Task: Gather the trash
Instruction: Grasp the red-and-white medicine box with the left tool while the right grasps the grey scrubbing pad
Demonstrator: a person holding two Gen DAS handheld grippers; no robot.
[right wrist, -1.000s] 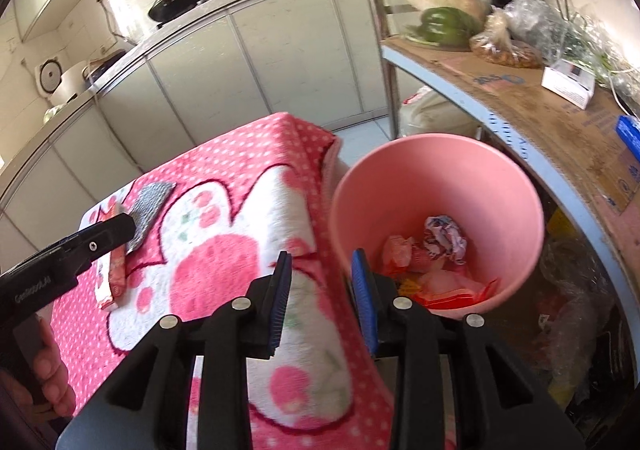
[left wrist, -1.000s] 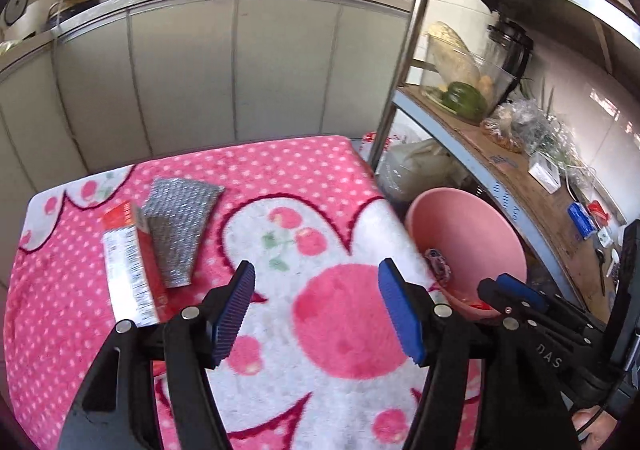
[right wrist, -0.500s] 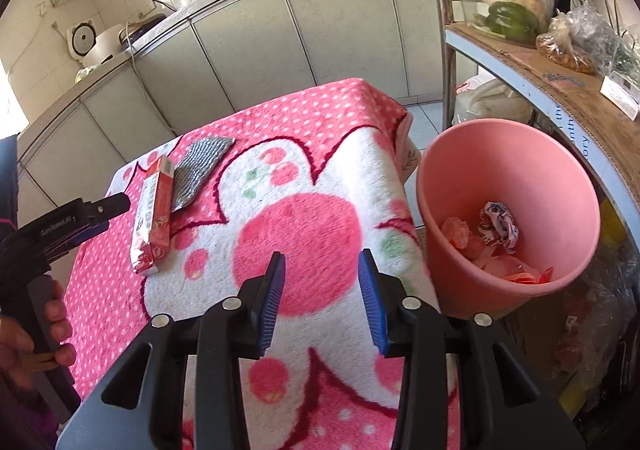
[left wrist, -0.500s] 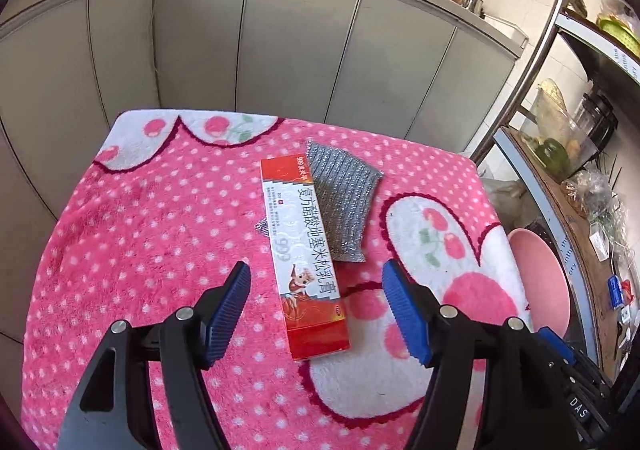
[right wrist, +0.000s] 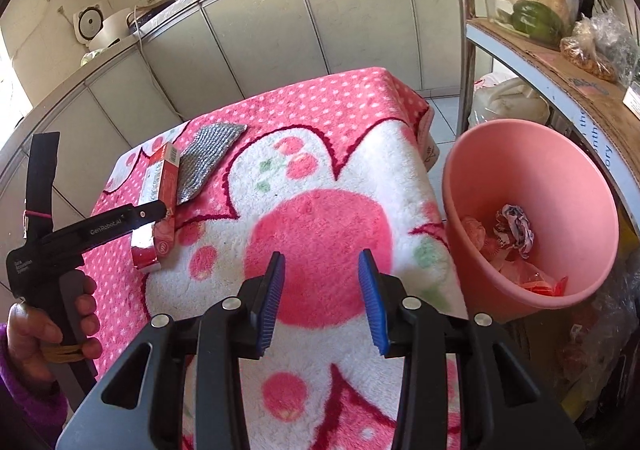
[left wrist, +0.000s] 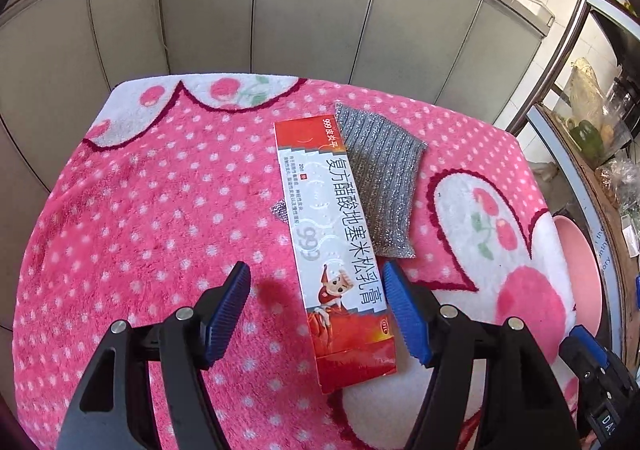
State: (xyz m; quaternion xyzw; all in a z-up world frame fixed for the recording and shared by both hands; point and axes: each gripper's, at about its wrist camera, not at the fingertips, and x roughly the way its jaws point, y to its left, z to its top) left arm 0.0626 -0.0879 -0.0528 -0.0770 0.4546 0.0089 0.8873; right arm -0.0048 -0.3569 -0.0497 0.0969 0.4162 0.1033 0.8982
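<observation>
**Kid:** Where is the trash?

**Me:** The red box (left wrist: 338, 250) lies flat on the pink surface (left wrist: 140, 210). Its long side runs from far to near, partly on top of a gray cloth (left wrist: 384, 178).

**Kid:** Which hand is closer?

**Me:** My left hand-held gripper (left wrist: 320, 314). Its fingers are wide apart, and the near end of the box sits between them, closer to the right finger. Nothing is squeezed yet.

**Kid:** And the other one?

**Me:** My right hand-held gripper (right wrist: 326, 300) is partly open and empty, nearer the pink bin (right wrist: 528, 178) on the right.
</observation>
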